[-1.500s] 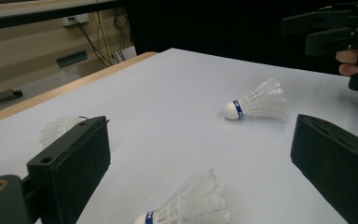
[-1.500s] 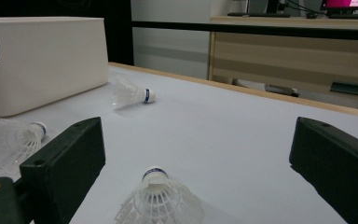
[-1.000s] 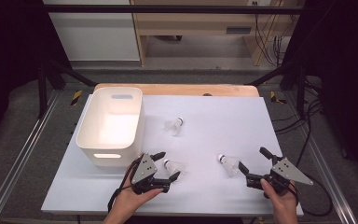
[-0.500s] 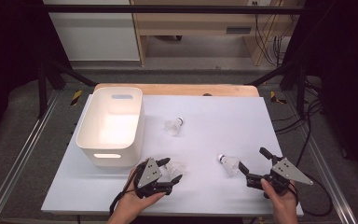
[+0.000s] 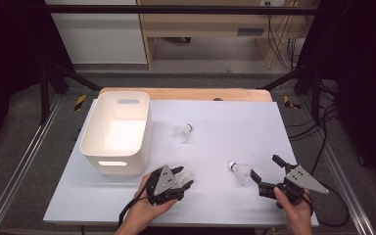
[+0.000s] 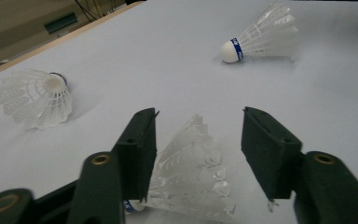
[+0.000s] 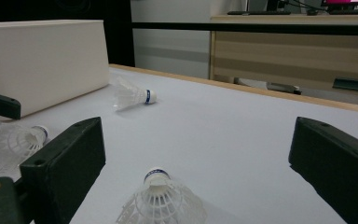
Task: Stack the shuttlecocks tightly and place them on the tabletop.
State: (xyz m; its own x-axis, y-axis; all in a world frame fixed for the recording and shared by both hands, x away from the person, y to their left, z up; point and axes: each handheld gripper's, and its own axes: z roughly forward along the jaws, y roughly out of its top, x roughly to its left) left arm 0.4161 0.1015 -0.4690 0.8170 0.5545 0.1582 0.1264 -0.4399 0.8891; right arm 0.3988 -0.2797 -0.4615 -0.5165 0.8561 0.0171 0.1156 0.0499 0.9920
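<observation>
Left claw (image 6: 198, 140) astride shuttlecock (image 6: 191, 182)

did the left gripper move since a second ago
Yes. The left gripper slid a little right, away from the white bin, over the shuttlecock, its jaws closing around it but not yet pressing.

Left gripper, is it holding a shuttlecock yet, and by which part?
Not yet: the left gripper has been closing around a shuttlecock's feather skirt; one jaw touches, the other stands apart.
</observation>
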